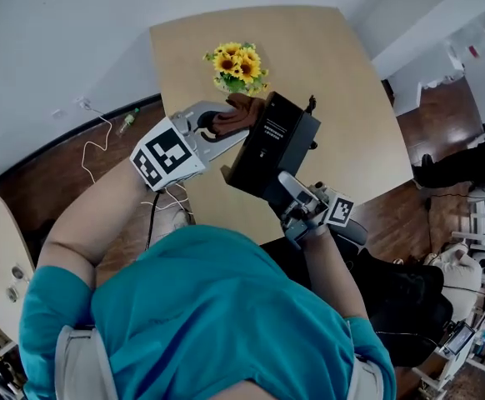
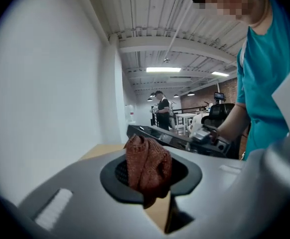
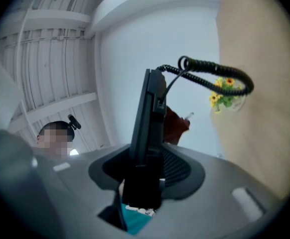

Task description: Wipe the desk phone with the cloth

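A person holds a phone (image 1: 272,148) clear of the table (image 1: 351,98), with a cloth (image 1: 238,111) at its upper corner.
The right gripper (image 1: 297,202) is clamped on the phone's lower edge and holds it tilted above the tabletop, its coiled cord (image 3: 210,76) looping out. The left gripper (image 1: 226,123) pinches the bunched brown cloth between its jaws. Yellow flowers (image 1: 238,67) stand on the table just beyond.

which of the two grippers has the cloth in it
The left gripper: its jaws are shut on the bunched reddish-brown cloth. The right gripper instead clamps the edge of the black desk phone.
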Demonstrator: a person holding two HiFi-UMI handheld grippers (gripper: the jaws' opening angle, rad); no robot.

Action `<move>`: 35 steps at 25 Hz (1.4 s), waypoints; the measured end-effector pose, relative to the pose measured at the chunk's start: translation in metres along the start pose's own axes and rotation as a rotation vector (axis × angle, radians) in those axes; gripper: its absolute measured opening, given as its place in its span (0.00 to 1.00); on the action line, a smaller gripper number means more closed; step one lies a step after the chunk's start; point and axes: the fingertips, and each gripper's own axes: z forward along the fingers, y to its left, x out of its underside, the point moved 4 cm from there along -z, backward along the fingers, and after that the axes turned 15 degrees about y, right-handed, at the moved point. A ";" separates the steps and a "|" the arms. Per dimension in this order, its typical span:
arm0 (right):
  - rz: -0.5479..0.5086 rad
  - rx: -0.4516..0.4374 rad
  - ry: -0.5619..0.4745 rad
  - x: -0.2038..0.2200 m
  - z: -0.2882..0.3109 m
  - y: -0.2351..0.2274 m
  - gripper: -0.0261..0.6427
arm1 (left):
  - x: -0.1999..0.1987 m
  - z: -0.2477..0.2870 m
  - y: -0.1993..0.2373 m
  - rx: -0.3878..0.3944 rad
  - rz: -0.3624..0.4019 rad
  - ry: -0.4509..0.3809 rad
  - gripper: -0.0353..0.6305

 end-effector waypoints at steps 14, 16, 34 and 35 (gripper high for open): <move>-0.064 0.054 -0.123 -0.033 -0.030 -0.001 0.30 | 0.032 -0.017 -0.063 0.049 -0.023 0.001 0.18; -0.060 0.065 -0.094 -0.027 -0.027 -0.002 0.30 | 0.017 -0.028 -0.062 0.056 -0.080 -0.051 0.18; -0.252 0.066 0.195 0.019 0.001 0.022 0.30 | 0.027 -0.027 0.030 0.133 -0.266 -0.070 0.19; -0.249 0.068 0.214 0.025 0.003 0.020 0.30 | 0.012 -0.031 0.042 0.160 -0.271 -0.102 0.19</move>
